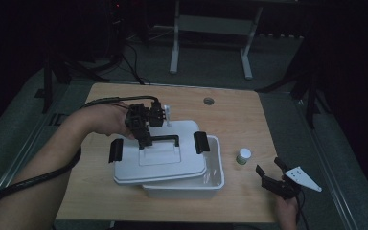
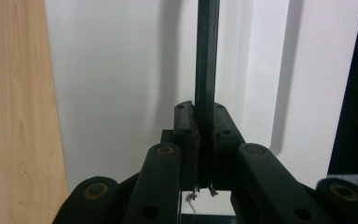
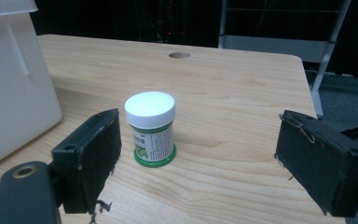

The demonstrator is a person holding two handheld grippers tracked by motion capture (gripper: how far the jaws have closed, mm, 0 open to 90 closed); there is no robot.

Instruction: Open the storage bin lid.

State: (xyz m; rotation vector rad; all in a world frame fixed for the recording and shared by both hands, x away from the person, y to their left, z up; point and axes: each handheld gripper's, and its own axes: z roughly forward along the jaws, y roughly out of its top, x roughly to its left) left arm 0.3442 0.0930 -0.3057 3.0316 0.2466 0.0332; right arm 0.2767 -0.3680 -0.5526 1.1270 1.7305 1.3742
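A white lid with a black handle and a black latch at each end lies askew over a white plastic box, shifted left so the box's right side is uncovered. My left gripper is shut on the handle's left part. In the left gripper view the pads pinch the thin black handle above the lid. A small jar with a white cap and green label stands right of the box. My right gripper is open just short of the jar, which stands beyond its gap.
The wooden table has a round hole near its far edge. The box wall rises at the left of the right gripper view. Beyond the table stand the legs of a metal frame on a dark floor.
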